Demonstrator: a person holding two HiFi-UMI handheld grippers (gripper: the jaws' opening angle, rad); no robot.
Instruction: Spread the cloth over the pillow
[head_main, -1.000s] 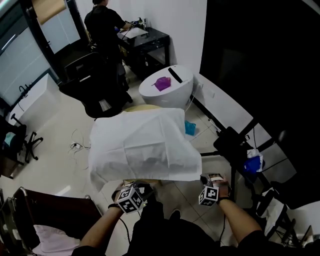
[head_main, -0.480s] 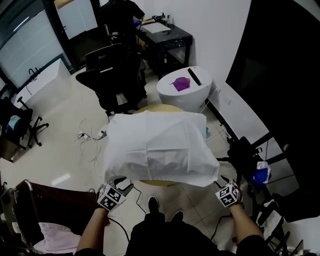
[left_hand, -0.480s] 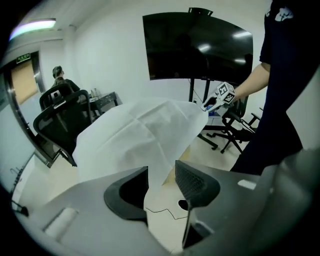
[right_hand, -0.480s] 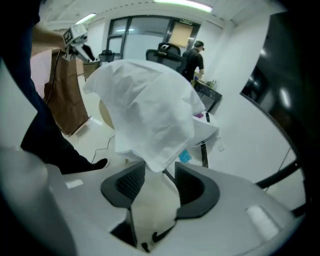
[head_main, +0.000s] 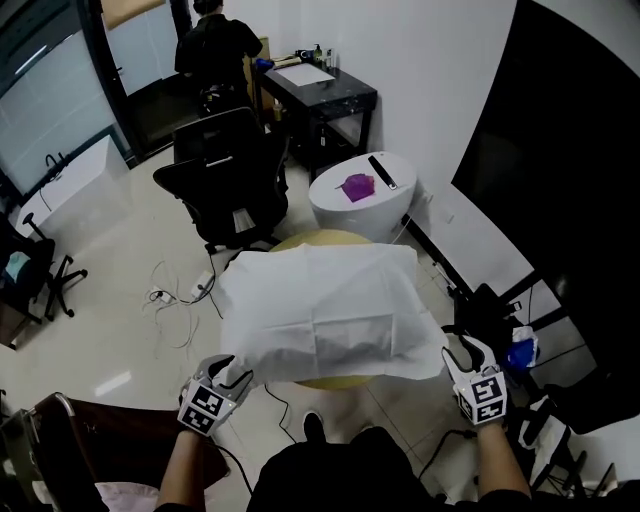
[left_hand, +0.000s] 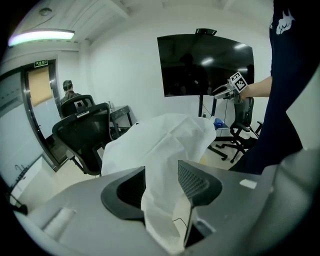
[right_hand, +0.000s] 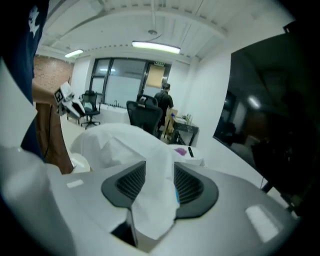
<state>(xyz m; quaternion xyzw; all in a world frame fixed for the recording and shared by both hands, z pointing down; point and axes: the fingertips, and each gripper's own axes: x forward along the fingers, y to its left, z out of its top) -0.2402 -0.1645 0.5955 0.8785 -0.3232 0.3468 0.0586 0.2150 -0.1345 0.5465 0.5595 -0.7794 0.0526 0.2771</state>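
Cloth (head_main: 325, 305) lies spread in a white, creased sheet across the round table (head_main: 312, 238), draped over a mound judged to be the pillow, which is fully covered and shows nowhere. The far edge of the sheet stops just short of the table's far side, leaving a sliver of the yellowish top bare. The near edge hangs off the table's near side, where its two corners run out to the grippers. The covering itself looks as good as done; what remains, by the look of it, is to let the corners drop and perhaps smooth the folds. The left gripper (head_main: 233, 373) hovers just off the table's near-left edge, its jaws having just been opening. Its fingers (left_hand: 194, 181) stand well apart, and a corner of the cloth hangs loose between them, brushing the right-hand finger and leaving a dark gap on the other side. The right gripper (head_main: 461, 350) hangs off the table's near-right edge, its jaws also just opened. Its fingers (right_hand: 189, 186) stand apart with a fold of cloth slumped in the gap, lying against the ribbed pads but not pinched flat by them.
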